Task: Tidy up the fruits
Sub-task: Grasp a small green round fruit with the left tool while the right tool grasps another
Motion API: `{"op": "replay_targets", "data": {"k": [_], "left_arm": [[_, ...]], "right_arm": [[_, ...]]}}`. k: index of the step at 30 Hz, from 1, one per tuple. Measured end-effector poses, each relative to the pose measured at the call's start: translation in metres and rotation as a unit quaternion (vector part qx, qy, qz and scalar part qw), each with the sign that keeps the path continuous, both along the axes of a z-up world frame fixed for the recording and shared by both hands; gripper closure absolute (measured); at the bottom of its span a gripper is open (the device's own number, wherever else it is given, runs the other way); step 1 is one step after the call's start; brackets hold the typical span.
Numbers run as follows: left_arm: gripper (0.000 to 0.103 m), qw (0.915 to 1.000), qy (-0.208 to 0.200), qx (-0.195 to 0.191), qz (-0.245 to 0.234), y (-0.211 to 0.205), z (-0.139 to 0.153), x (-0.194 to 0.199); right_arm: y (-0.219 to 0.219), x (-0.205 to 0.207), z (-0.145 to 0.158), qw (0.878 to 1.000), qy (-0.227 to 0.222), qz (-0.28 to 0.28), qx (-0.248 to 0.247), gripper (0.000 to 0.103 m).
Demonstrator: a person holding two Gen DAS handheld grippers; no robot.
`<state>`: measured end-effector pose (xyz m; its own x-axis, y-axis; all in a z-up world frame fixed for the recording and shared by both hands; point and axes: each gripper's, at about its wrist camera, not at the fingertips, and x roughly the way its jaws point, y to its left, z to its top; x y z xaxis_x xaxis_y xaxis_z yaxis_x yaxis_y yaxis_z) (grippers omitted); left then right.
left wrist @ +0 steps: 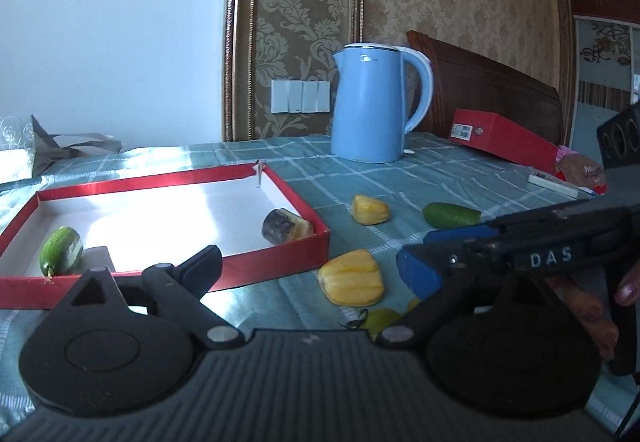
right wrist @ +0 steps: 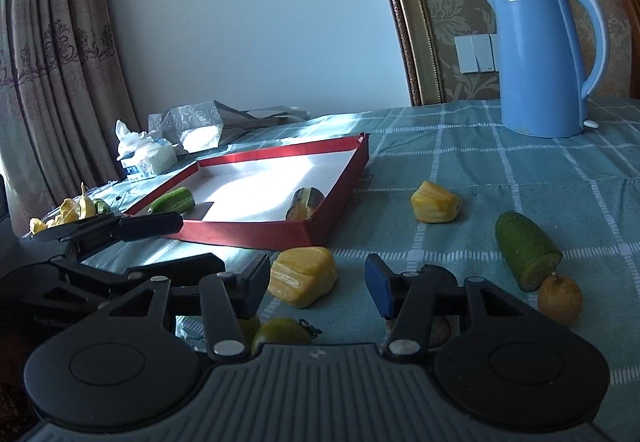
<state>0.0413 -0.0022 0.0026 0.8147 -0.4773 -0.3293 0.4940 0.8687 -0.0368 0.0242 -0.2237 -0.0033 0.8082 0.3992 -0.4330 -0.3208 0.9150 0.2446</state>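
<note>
A red tray (left wrist: 280, 254) with a white floor holds a cucumber piece (left wrist: 60, 251) and a dark sugarcane piece (left wrist: 286, 226); the tray also shows in the right wrist view (right wrist: 256, 232). On the checked cloth lie two yellow jackfruit pieces (left wrist: 352, 278) (left wrist: 370, 209), a green cucumber piece (left wrist: 451, 215) and a green tomato (left wrist: 380, 320). My left gripper (left wrist: 308, 270) is open, the near jackfruit piece between its fingers. My right gripper (right wrist: 316, 284) is open around the same piece (right wrist: 303, 276), the tomato (right wrist: 282, 330) below. It enters the left wrist view (left wrist: 520, 254).
A blue kettle (left wrist: 374, 102) stands at the back on the cloth. A red box (left wrist: 504, 138) and a snack packet (left wrist: 580, 168) lie at the back right. Tissue packs (right wrist: 148, 158) and peels (right wrist: 68, 212) sit left of the tray. A small yellow fruit (right wrist: 559, 298) lies beside another cucumber piece (right wrist: 524, 248).
</note>
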Motion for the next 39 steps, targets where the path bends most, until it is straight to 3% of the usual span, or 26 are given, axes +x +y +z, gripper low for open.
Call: {"op": "replay_targets", "data": {"k": [3,7,9,14,18,27,37,39], "left_arm": [[0.008,0.998,0.021,-0.016,0.058,0.014,0.0,0.011],[0.008,0.9936,0.059,-0.043,0.086,0.03,-0.002,0.023],[0.008,0.994,0.061,-0.048,0.076,0.032,-0.002,0.023],[0.008,0.9977,0.04,-0.019,0.052,0.021,-0.001,0.015],[0.008,0.9983,0.042,-0.024,0.033,0.021,-0.002,0.013],[0.008,0.9989,0.042,0.002,-0.022,0.003,-0.004,0.006],[0.009,0.9956,0.022,0.051,-0.075,-0.019,-0.006,-0.008],[0.017,0.9951,0.026,0.061,-0.074,-0.022,-0.007,-0.006]], "right_arm": [[0.007,0.003,-0.005,0.999,0.025,0.021,-0.014,0.053],[0.008,0.0,-0.009,0.998,0.04,0.038,-0.02,0.054],[0.007,-0.003,-0.01,0.998,0.041,0.051,-0.022,0.054],[0.014,-0.008,-0.013,0.994,0.046,0.077,-0.056,0.056],[0.005,-0.009,-0.014,0.995,0.053,0.073,-0.039,0.064],[-0.014,0.002,-0.014,0.998,0.058,-0.008,-0.017,0.066],[-0.021,0.006,-0.015,0.997,0.06,-0.054,-0.014,0.066],[-0.024,0.008,-0.015,0.995,0.061,-0.072,-0.013,0.066]]}}
